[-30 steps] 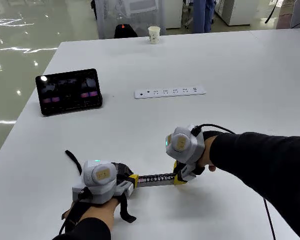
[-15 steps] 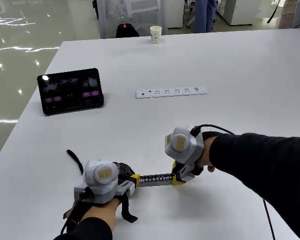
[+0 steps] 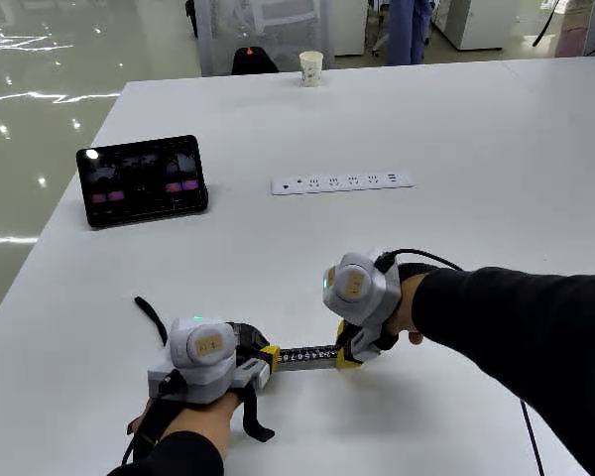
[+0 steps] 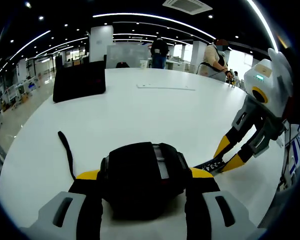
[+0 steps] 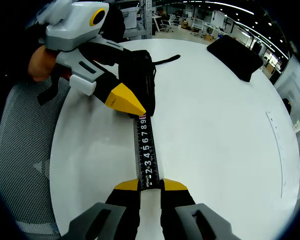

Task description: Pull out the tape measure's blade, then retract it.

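Fingers (image 5: pixel 126 186) pinching blade (image 5: pixel 145 145), left gripper (image 4: pixel 145 175) clasping case (image 5: pixel 137 67)

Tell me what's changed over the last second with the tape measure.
The right gripper, jaws shut on the blade tip, slid slightly toward the case, so less blade is out. The left gripper kept the case clamped in place. The tablet, power strip and cup stayed put.
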### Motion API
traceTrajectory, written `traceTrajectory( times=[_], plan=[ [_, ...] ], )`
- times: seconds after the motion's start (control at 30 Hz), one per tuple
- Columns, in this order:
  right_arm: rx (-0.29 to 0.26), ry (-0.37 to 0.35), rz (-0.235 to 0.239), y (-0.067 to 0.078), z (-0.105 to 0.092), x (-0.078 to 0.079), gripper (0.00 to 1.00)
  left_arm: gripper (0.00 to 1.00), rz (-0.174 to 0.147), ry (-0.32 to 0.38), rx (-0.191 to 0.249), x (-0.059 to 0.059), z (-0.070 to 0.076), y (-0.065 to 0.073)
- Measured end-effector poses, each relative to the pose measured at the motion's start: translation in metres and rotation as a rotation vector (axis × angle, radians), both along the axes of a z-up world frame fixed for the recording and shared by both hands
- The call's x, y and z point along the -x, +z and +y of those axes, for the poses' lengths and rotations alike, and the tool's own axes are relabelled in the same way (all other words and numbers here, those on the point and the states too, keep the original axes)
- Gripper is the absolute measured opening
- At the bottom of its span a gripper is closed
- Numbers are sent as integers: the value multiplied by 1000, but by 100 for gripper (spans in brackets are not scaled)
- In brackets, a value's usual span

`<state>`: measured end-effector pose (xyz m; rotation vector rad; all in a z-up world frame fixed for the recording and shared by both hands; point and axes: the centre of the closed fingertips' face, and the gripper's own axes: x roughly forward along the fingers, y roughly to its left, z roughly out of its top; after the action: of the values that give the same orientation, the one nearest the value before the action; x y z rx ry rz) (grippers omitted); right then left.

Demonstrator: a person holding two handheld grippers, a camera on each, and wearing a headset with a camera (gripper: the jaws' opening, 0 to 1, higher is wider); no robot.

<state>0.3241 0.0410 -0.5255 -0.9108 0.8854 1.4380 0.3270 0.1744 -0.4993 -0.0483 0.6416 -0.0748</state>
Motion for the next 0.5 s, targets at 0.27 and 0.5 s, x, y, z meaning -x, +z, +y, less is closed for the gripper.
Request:
traceTrajectory(
  times=[0.27, 0.5],
  plan=[
    [-8, 3, -1, 0, 5, 1, 12, 62, 2, -2, 3, 0, 0, 0],
    [-15, 7, -2, 0, 8, 2, 12, 62, 1, -2, 8, 0, 0, 1]
  ],
)
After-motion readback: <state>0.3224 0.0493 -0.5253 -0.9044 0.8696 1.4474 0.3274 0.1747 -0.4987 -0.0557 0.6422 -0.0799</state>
